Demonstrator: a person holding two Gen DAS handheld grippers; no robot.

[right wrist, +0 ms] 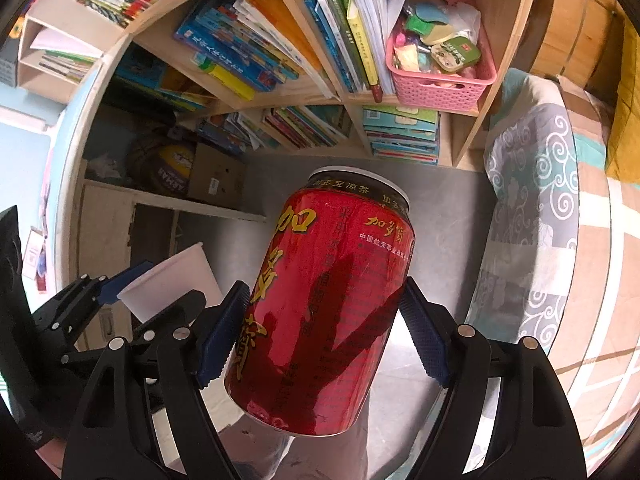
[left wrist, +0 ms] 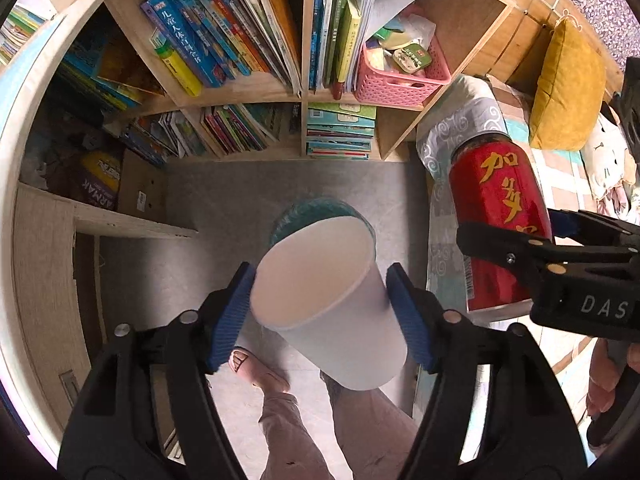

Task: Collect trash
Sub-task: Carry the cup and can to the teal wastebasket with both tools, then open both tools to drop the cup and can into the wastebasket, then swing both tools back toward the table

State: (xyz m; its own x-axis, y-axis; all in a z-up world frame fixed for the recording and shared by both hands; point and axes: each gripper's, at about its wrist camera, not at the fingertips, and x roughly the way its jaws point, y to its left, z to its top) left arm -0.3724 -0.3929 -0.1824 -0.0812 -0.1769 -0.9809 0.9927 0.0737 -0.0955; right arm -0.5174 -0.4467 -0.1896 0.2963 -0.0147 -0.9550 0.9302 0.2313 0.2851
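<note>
A grey floor (left wrist: 208, 216) runs up to a wooden bookshelf (left wrist: 304, 98). Its cubbies hold leaning and stacked books (left wrist: 224, 44) and a pink basket (left wrist: 400, 76) of odds and ends. A patterned bed (right wrist: 560, 208) borders the floor, carrying a yellow cushion (left wrist: 568, 88).

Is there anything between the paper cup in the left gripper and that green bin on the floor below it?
Nothing visible. The left gripper holds the paper cup directly above the green bin, with only bare floor around it. The red can in the right gripper hangs off to the side.
</note>
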